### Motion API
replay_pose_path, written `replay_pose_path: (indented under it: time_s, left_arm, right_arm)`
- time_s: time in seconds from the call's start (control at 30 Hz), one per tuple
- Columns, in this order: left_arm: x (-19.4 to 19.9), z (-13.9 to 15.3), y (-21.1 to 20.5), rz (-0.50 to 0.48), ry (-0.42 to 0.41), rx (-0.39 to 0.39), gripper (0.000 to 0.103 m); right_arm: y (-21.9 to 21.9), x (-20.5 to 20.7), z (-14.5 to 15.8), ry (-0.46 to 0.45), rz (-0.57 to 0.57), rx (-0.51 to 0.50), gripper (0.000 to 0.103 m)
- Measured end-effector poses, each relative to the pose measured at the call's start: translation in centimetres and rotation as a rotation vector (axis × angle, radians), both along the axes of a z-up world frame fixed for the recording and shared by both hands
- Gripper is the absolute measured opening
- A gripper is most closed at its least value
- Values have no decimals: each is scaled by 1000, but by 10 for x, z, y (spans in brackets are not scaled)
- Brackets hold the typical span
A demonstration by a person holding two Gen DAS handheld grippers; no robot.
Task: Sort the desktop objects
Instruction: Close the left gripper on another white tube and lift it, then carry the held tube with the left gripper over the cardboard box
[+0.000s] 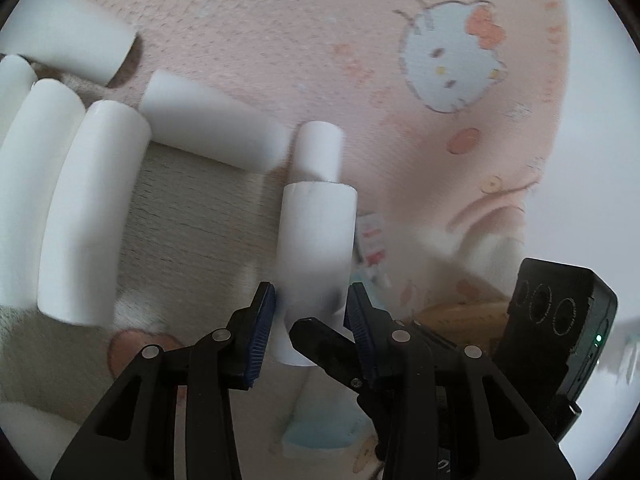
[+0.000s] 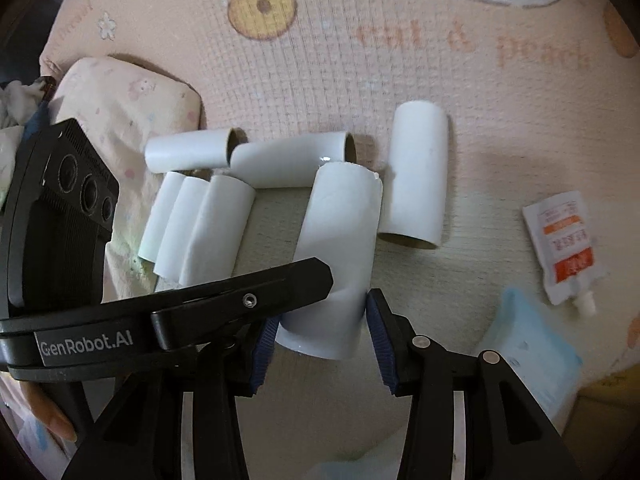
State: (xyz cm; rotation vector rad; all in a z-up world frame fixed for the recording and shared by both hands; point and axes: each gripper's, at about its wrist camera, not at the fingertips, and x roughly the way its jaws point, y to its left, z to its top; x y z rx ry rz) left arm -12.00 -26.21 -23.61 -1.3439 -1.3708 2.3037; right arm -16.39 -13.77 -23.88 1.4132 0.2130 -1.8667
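Observation:
Several white paper tubes lie on a pink cartoon-print mat. Both grippers are shut on the same tube (image 1: 316, 248), which also shows in the right wrist view (image 2: 340, 248). My left gripper (image 1: 312, 304) pinches its near end, and the tube looks dented there. My right gripper (image 2: 320, 320) clamps the same tube, and the left gripper's body (image 2: 168, 320) crosses in front of it. Another tube (image 2: 418, 178) lies just right of the held one. Three tubes (image 2: 200, 224) lie side by side on the left, with two more (image 2: 288, 160) behind them.
A small white and orange sachet (image 2: 564, 240) lies at the right. A light blue packet (image 2: 532, 356) lies near the right gripper. A pink cushion (image 2: 128, 100) sits at the back left. The right gripper's body (image 1: 556, 332) shows at the lower right in the left wrist view.

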Motion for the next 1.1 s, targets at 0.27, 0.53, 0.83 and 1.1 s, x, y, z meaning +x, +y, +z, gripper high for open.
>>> replay_pose_path:
  time_s: [0.27,0.53,0.83,1.1]
  left_arm:
    - [19,21,30,-56,96,9,41]
    - [29,22,70,-169,80,22,41]
    - [26,18,107,-322,37,-17,41]
    - [12,1,103,-281,-47,44,49]
  right_arm:
    - [33,27,28,89,-51,-13,42]
    - [75,50,34,119,-71,50,42]
    - [120,68,24,79,-134,80,42]
    - [128,70,9,16,-163,61,41]
